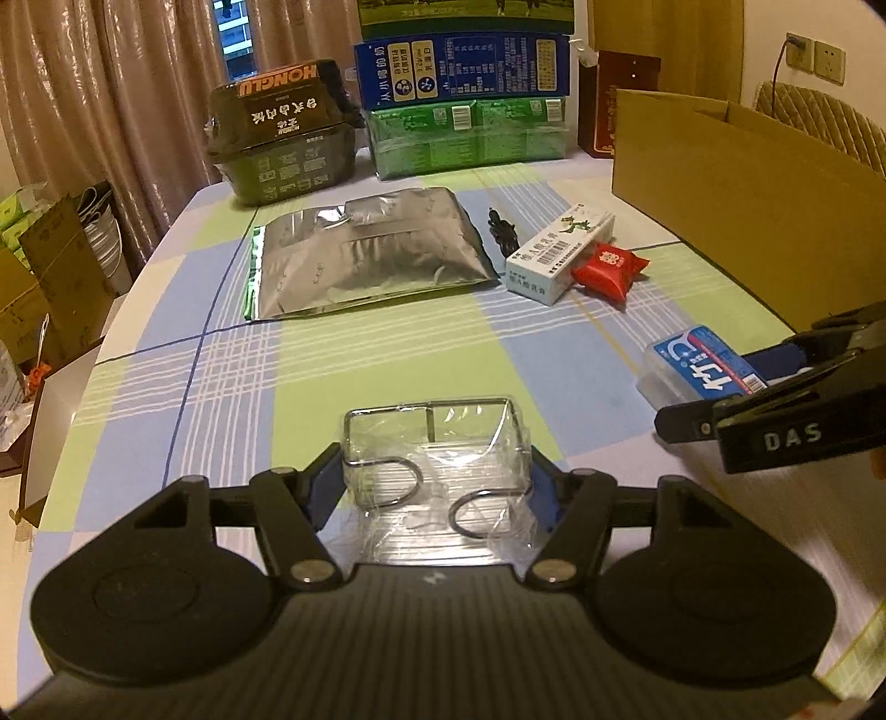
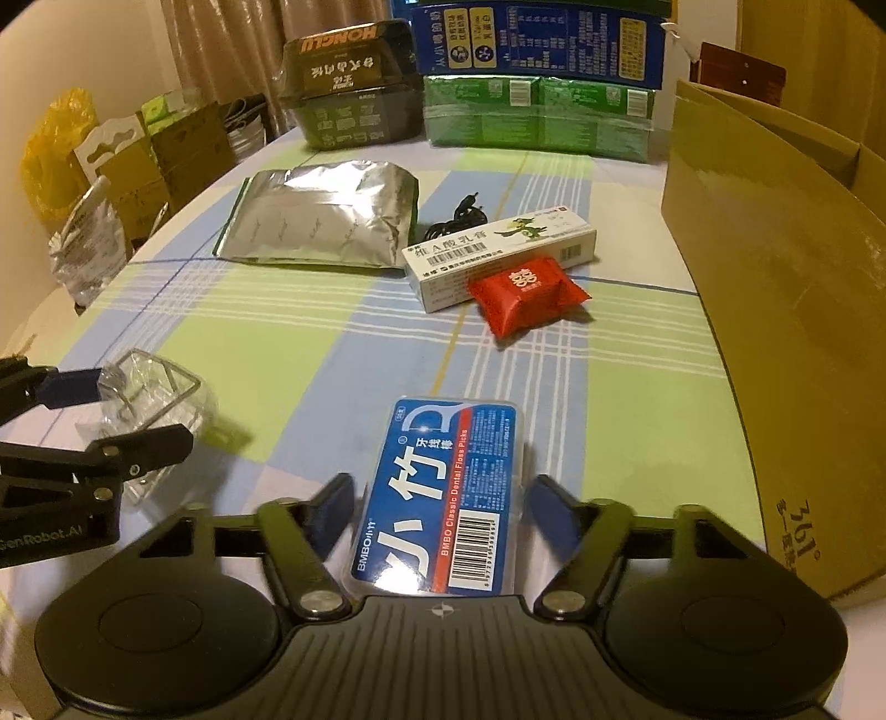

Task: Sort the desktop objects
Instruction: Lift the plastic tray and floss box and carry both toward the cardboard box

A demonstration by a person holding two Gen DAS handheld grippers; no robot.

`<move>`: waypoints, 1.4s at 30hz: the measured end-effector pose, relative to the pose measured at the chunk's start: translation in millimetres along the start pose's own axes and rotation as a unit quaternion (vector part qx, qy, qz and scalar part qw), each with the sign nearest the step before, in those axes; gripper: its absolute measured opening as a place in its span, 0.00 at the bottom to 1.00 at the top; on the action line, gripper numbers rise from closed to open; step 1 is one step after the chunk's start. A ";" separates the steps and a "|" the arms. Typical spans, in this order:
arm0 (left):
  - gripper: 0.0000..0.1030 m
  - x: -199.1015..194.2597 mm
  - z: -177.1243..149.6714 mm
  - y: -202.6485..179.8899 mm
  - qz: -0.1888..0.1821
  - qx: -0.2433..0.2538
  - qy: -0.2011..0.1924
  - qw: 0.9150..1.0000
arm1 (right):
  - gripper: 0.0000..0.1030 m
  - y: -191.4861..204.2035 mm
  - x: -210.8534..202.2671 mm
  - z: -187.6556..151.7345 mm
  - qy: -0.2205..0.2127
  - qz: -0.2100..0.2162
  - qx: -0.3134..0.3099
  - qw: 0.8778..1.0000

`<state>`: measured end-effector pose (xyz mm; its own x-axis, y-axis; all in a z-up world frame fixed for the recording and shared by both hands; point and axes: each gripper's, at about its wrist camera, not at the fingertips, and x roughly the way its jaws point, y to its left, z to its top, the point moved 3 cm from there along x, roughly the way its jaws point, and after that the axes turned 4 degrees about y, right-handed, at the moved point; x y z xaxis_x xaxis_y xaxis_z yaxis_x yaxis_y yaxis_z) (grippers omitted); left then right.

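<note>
On the checked tablecloth [image 2: 310, 343], curtains [image 1: 72, 99] behind.

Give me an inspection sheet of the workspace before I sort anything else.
Surface: checked green, blue and white tablecloth, flat.
Job's things: clear-wrapped wire holder; blue dental floss box; silver foil pouch; white carton touching red sweet packet; open brown cardboard box.
Clutter: stacked green and blue cartons and a dark container at the far edge.
Grippers: left gripper closed on the wire holder; right gripper open, straddling the floss box with gaps.
Cables: black coiled cable beside the white carton.
Surroundings: curtains, wall socket, boxes on the floor.
</note>
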<state>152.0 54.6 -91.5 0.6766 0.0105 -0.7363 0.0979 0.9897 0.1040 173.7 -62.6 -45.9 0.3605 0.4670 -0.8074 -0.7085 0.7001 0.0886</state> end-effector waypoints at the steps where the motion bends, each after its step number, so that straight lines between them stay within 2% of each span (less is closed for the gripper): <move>1: 0.60 -0.1 0.1 -0.2 0.000 0.000 0.000 1.000 | 0.54 0.6 0.3 0.0 -0.001 -0.005 -0.004 1.000; 8: 0.60 -5.6 5.7 -2.9 -0.005 0.000 -0.008 1.000 | 0.53 -5.3 -15.7 3.2 -0.033 -0.013 0.013 0.999; 14: 0.60 -18.8 19.3 -9.5 -0.010 0.002 -0.026 1.000 | 0.53 -7.6 -41.0 9.0 -0.056 0.001 0.022 0.998; 20: 0.60 -35.7 27.1 -22.3 -0.014 -0.019 -0.027 0.999 | 0.53 -14.0 -73.4 15.1 -0.072 0.010 0.034 0.997; 25: 0.60 -57.9 33.6 -42.6 -0.015 -0.027 -0.034 0.999 | 0.53 -22.9 -101.8 20.7 -0.080 0.011 0.042 0.996; 32: 0.60 -86.7 47.1 -76.7 -0.023 -0.026 -0.045 0.998 | 0.53 -37.8 -155.0 38.6 -0.116 0.004 0.033 0.993; 42: 0.60 -110.3 73.3 -125.8 -0.041 -0.004 -0.062 0.997 | 0.53 -93.4 -206.4 51.6 -0.134 -0.033 0.037 0.990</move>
<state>118.6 -81.5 25.6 0.7513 -0.0869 -0.6542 0.1503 0.9878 0.0414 196.7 -196.5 142.6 0.5593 0.5394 -0.6295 -0.6362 0.7661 0.0912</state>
